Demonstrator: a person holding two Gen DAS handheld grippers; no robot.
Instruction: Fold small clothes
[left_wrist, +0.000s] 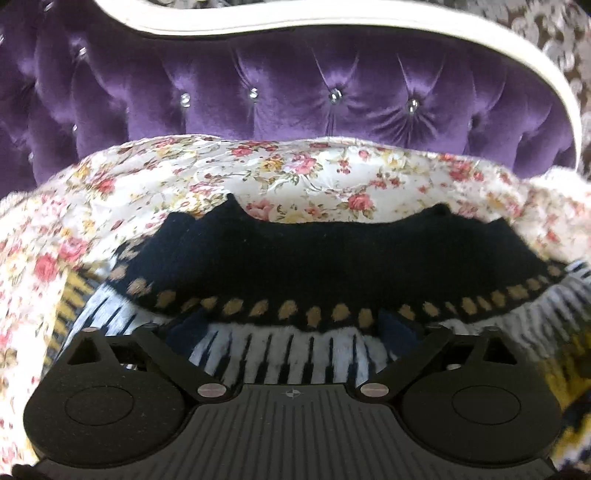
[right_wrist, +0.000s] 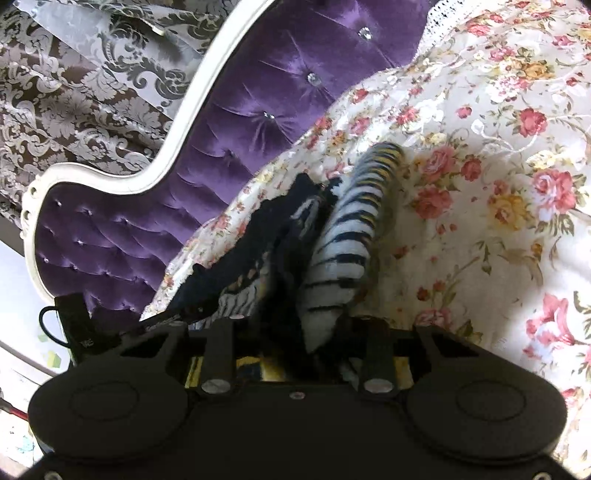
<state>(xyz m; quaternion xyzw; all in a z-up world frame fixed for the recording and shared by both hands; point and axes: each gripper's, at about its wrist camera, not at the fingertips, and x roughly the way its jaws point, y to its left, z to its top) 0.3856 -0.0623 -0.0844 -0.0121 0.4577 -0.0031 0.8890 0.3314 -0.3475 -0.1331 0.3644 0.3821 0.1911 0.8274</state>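
A small knitted sweater, black at its upper band with a row of tan dots and white-and-black striped wool below, lies across a floral bedspread of white fabric printed with pink and yellow roses. The left gripper points level over the garment towards a purple tufted velvet headboard studded with crystal buttons and edged in a white frame; its finger tips are buried under the dotted hem, and how wide it stands cannot be told. The right gripper is rolled to one side, so that the bed runs diagonally through its view, and bunched folds of the sweater, fuzzy striped knit beside dark wool, fill the space between its fingers; the fingertips are hidden, so its grip cannot be told. Grey damask wallpaper shows behind the headboard
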